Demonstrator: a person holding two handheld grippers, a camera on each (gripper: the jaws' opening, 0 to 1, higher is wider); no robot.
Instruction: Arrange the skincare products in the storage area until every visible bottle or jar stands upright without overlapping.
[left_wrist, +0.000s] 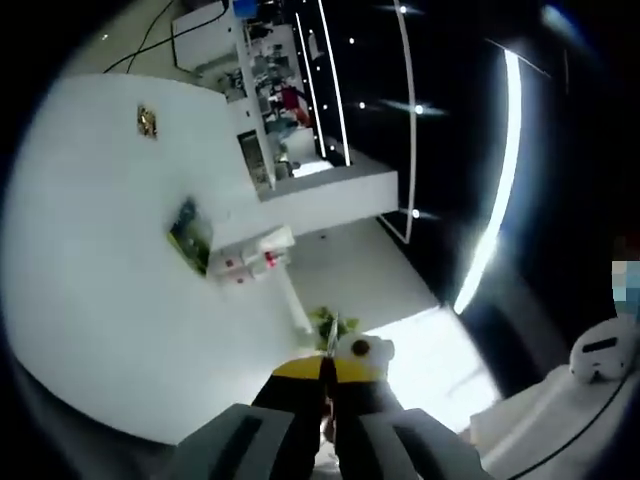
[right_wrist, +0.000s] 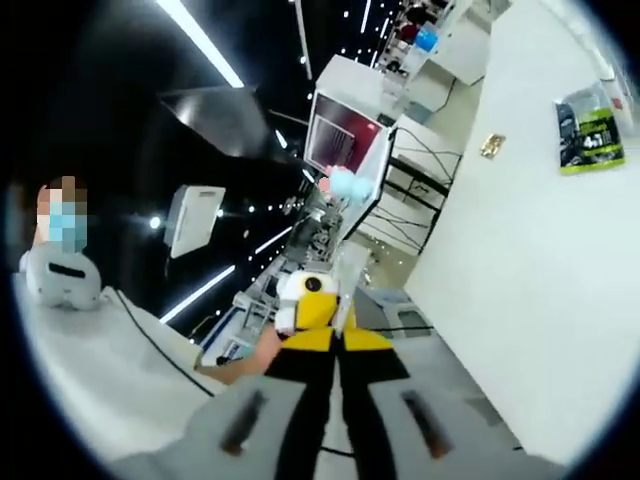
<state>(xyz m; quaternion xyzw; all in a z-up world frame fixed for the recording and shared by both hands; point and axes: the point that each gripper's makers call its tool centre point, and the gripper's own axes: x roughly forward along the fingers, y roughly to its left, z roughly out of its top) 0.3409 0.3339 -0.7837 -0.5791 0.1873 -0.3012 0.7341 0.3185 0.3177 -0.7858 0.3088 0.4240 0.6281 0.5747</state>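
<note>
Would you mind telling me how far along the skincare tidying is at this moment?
Nothing looks done: neither view faces bottles or jars. The left gripper and right gripper are both shut and empty, raised and pointing across the room and along a white wall. All the arranging remains.

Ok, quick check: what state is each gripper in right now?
Left gripper: shut, nothing visibly held.
Right gripper: shut, nothing visibly held.
</note>
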